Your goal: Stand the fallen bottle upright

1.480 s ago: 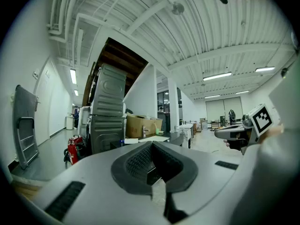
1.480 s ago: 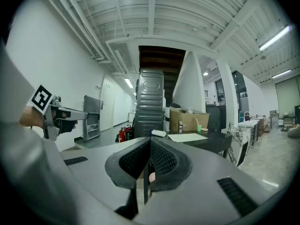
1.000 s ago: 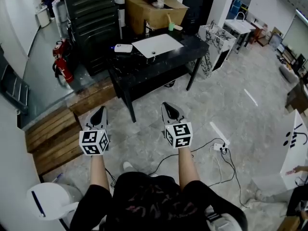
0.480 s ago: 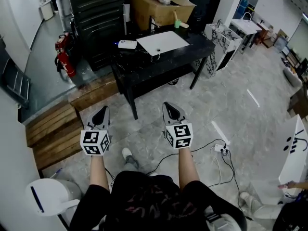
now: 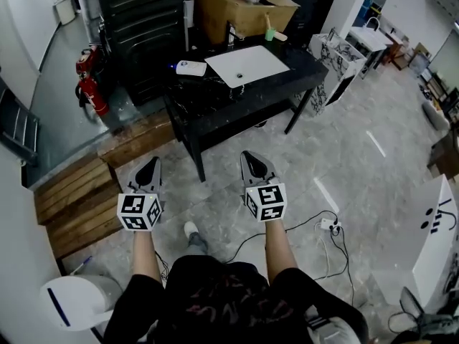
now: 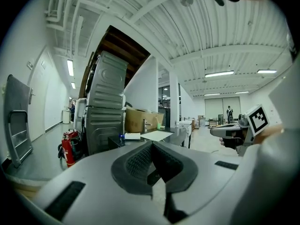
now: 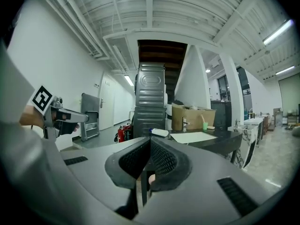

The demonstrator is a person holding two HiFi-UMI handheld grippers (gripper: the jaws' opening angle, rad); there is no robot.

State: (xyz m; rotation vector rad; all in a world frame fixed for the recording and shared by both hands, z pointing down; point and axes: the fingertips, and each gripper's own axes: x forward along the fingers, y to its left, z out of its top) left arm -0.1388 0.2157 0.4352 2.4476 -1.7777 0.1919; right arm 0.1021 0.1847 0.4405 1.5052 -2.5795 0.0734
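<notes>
A white bottle with a blue end lies on its side on the black table, left of a white sink basin. It also shows lying flat in the left gripper view as the bottle and in the right gripper view as the bottle. My left gripper and right gripper are held side by side over the floor, well short of the table. Both are shut with nothing between their jaws: left gripper, right gripper.
A cardboard box, a faucet and a green cup stand at the table's far side. Red fire extinguishers and wooden pallets are at the left. Cables and a power strip lie on the floor at the right.
The table and the bottle have come nearer in the head view as the person walks towards them. Both grippers stay shut and level in front of the body.
</notes>
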